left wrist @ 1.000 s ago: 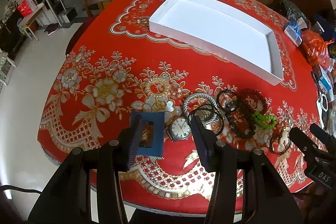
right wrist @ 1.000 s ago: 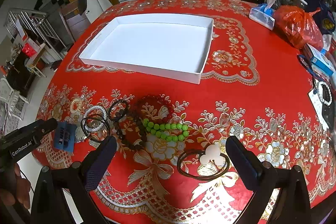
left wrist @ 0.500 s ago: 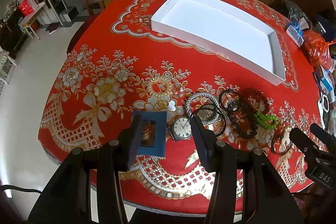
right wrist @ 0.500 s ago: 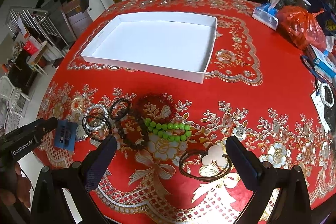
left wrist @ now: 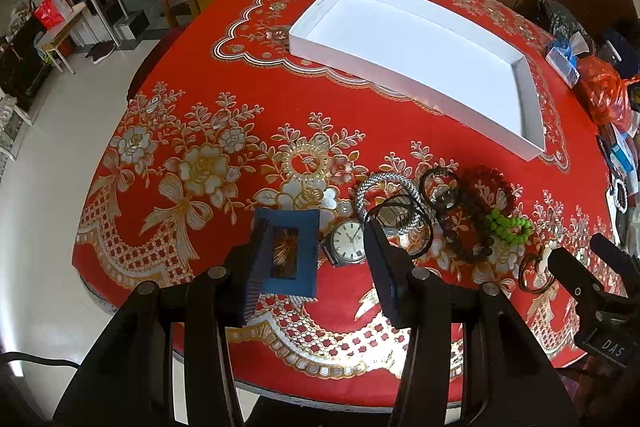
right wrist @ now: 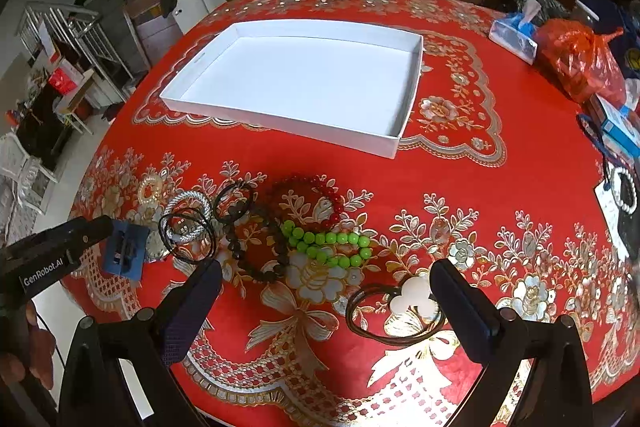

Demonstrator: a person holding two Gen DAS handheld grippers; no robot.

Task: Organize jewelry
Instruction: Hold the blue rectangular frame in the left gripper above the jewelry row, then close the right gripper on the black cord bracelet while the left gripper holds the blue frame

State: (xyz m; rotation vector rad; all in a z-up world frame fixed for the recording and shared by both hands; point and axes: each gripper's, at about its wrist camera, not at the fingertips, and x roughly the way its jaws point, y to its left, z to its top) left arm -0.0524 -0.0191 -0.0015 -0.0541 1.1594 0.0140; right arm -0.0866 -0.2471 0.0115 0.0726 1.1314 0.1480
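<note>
Both tools are matte black. The left hand-held gripper [left wrist: 316,263] has two angled arms, each fastened with round silver screw heads, ending in dark blue ribbed pads [left wrist: 256,275]. Seen from the side, its body carries white lettering, "GenRobot.AI". The right hand-held gripper [right wrist: 326,303] is built alike, with broader black fingers [right wrist: 192,311] textured in a fine grid and the same silver screws; its housing bears the letters "DAS". A thin black cable trails beside the person's hand [right wrist: 28,359].
</note>
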